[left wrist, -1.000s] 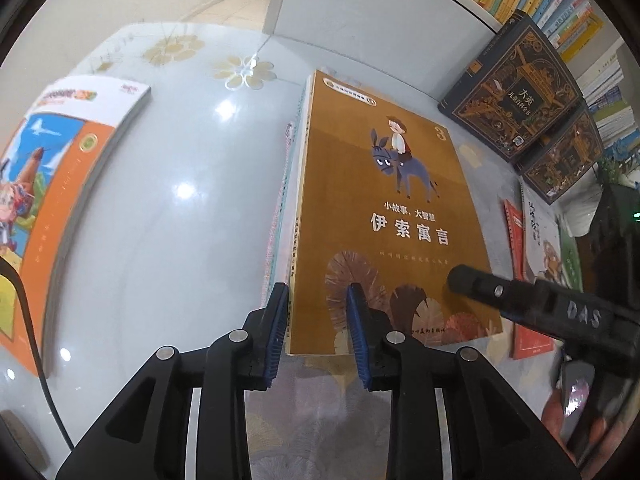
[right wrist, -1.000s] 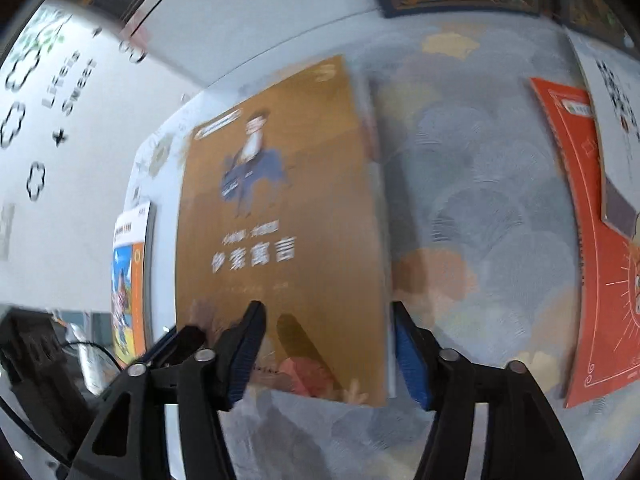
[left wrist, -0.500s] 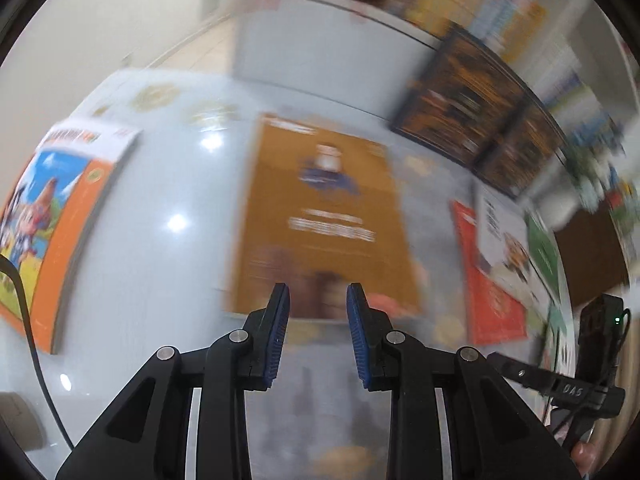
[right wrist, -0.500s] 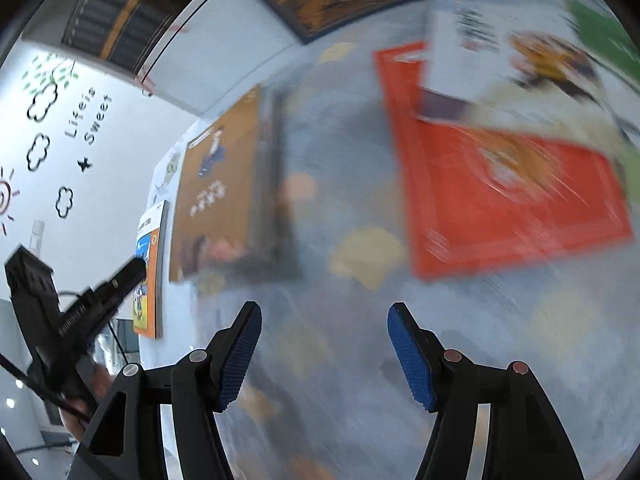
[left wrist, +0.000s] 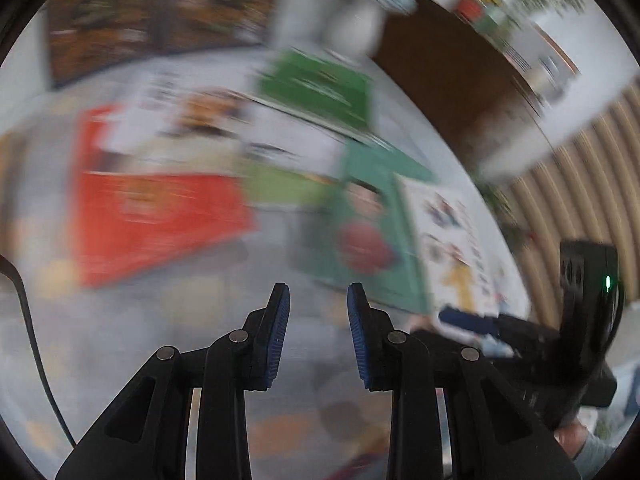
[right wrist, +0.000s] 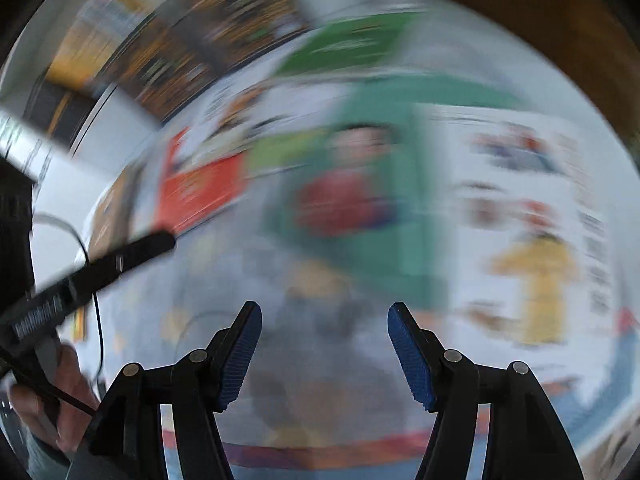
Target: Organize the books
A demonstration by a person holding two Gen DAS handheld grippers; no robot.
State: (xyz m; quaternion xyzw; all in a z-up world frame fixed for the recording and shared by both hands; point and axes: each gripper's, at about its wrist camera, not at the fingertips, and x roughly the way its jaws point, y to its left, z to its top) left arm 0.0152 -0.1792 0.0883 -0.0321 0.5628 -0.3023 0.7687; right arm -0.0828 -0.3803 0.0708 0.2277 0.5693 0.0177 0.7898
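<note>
Books lay spread flat across the pale bench [left wrist: 168,320], all heavily blurred in both views. Seen from the left wrist: red book [left wrist: 160,216] at about ten o'clock of the left tongs [left wrist: 319,296], partly covered along its upper edge by a white illustrated book [left wrist: 208,128]; bright green book [left wrist: 320,88] at twelve o'clock, farther up; teal book [left wrist: 372,220] with a red shape on its cover at one o'clock, just beyond the tips; white picture book [left wrist: 452,240] touching or overlapping the teal one's right edge, at two o'clock. Left tongs released, blue pads a narrow gap apart, nothing between them, over bare bench. Right tongs [right wrist: 325,314] likewise released, jaws standing wider, empty, with the teal book [right wrist: 372,200] at twelve o'clock beyond the tips and the white picture book [right wrist: 528,240] at two o'clock. Red book [right wrist: 200,188] at ten o'clock in that view, bright green book [right wrist: 352,44] far up at twelve. Dark patterned boxes [right wrist: 224,40] leaned at the far bench edge, at eleven o'clock. Other tool showed at each frame's side, gripped by a hand [right wrist: 44,400] at eight o'clock of the right view. Titles unreadable through the blur.
</note>
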